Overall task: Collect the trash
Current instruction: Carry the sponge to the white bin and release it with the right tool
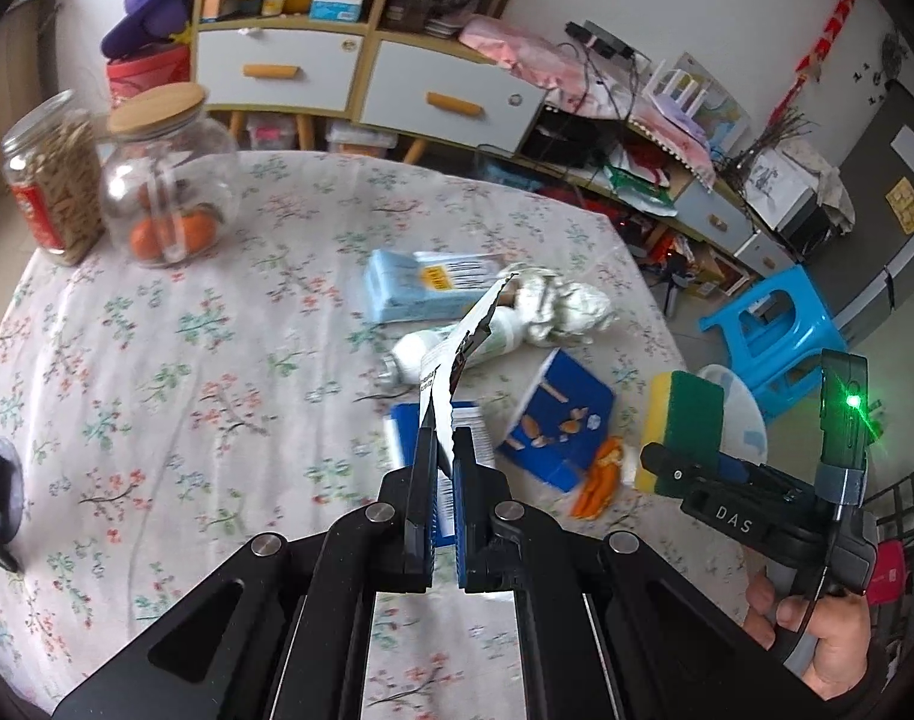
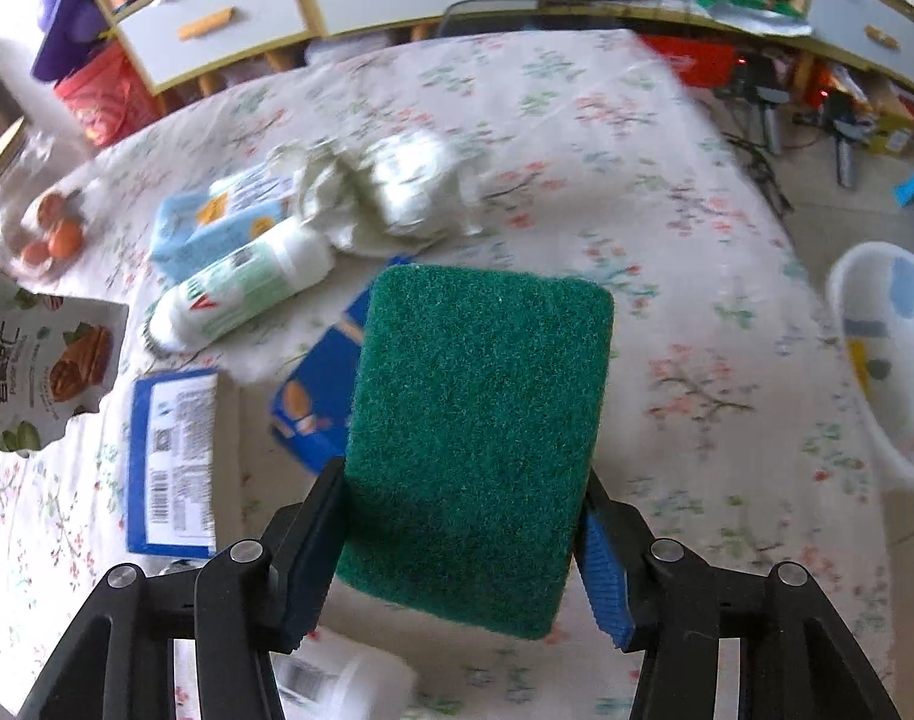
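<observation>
— What do the left fingers [image 1: 441, 456] have?

— They are pinched on a torn snack wrapper [image 1: 460, 354] held edge-on, its serrated end rising past the tips. In the right wrist view the same wrapper [image 2: 42, 372] shows its printed face at the far left.

— And the right fingers [image 2: 463, 540]?

— Clamped from both sides on a green-topped sponge [image 2: 475, 444], yellow underneath as the left view shows it [image 1: 685, 420].

— What lies beyond the tips?

— On the floral bench [image 1: 186, 360], just under the left fingers, a flat blue packet with a barcode label [image 2: 171, 462]. Beside it a dark blue box [image 1: 556, 414], partly hidden behind the sponge in the right view. Near that, orange peel [image 1: 601, 477]. Farther out, a white tube [image 2: 240, 288] on its side, touching crumpled white paper [image 2: 396, 192] and a light blue pack [image 1: 420, 285].

— And off to the right?

— A white plastic bin [image 2: 883, 360], beyond the bench edge.
</observation>
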Tool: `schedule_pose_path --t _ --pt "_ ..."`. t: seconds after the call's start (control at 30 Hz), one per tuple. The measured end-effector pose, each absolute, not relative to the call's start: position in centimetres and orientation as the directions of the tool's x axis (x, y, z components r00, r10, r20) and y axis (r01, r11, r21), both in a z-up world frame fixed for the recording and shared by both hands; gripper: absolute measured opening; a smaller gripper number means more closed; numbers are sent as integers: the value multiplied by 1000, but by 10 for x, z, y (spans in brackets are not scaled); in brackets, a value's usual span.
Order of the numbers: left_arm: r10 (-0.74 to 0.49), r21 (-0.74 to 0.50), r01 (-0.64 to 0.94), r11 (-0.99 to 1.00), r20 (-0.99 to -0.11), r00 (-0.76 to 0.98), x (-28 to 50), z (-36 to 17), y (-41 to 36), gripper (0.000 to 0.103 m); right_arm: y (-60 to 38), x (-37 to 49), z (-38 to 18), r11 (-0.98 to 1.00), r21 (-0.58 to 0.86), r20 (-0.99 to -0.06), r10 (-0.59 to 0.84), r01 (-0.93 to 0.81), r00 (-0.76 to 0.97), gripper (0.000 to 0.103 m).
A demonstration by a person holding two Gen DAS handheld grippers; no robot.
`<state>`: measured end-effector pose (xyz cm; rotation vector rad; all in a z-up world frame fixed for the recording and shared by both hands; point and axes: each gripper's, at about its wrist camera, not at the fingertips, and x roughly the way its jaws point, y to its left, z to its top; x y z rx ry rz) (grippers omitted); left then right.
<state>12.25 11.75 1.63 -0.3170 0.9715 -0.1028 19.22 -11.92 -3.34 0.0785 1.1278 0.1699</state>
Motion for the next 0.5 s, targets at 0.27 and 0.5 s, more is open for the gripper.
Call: schedule_pose_path --t 0.27,0.5 --pt "-268 -321 5 947 -782 563 137 22 73 4 -172 198 -21 989 145 -886 135 -10 443 60" --pt "-299 -326 52 944 -778 552 148 21 36 4 -216 203 -19 987 145 -887 101 65 451 60"
